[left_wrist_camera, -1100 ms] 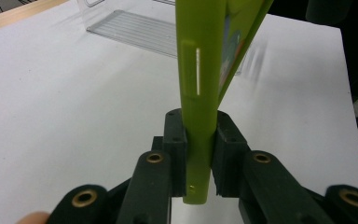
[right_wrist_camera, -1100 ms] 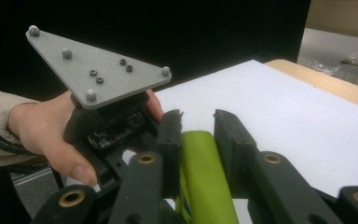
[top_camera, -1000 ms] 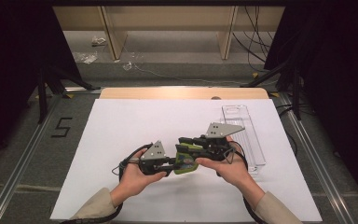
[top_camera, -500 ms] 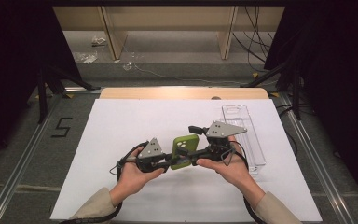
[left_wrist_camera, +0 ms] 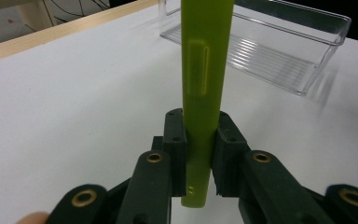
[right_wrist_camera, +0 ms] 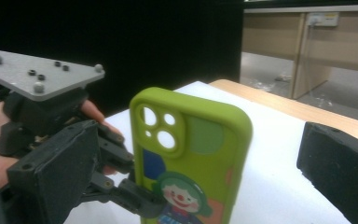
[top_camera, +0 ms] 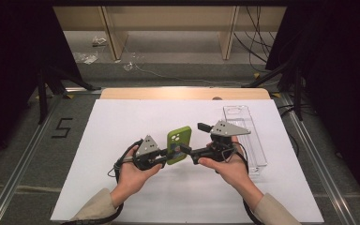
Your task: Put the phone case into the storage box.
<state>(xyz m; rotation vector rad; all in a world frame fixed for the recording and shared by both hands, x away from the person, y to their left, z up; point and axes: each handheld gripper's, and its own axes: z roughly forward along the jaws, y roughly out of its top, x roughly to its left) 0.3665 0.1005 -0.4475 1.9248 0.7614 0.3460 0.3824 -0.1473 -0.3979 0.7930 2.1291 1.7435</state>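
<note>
A green phone case (top_camera: 178, 144) with a clown picture and camera cut-outs (right_wrist_camera: 191, 154) stands upright above the white table. My left gripper (top_camera: 168, 155) is shut on its lower edge; in the left gripper view the black jaws pinch the narrow side of the case (left_wrist_camera: 204, 93) from both sides (left_wrist_camera: 198, 156). My right gripper (top_camera: 193, 138) is open just to the right of the case. In the right gripper view its two jaw blocks stand wide apart (right_wrist_camera: 196, 163), with the case between them and untouched.
A clear plastic tray (top_camera: 258, 140) lies on the white sheet (top_camera: 122, 122) to the right, behind the right hand (top_camera: 229, 171), and shows past the case as the tray (left_wrist_camera: 279, 51). A wooden strip (top_camera: 183, 93) borders the far table edge.
The case has gone from lying between both grippers to standing upright in the left one. The right gripper has let go and opened beside it.
</note>
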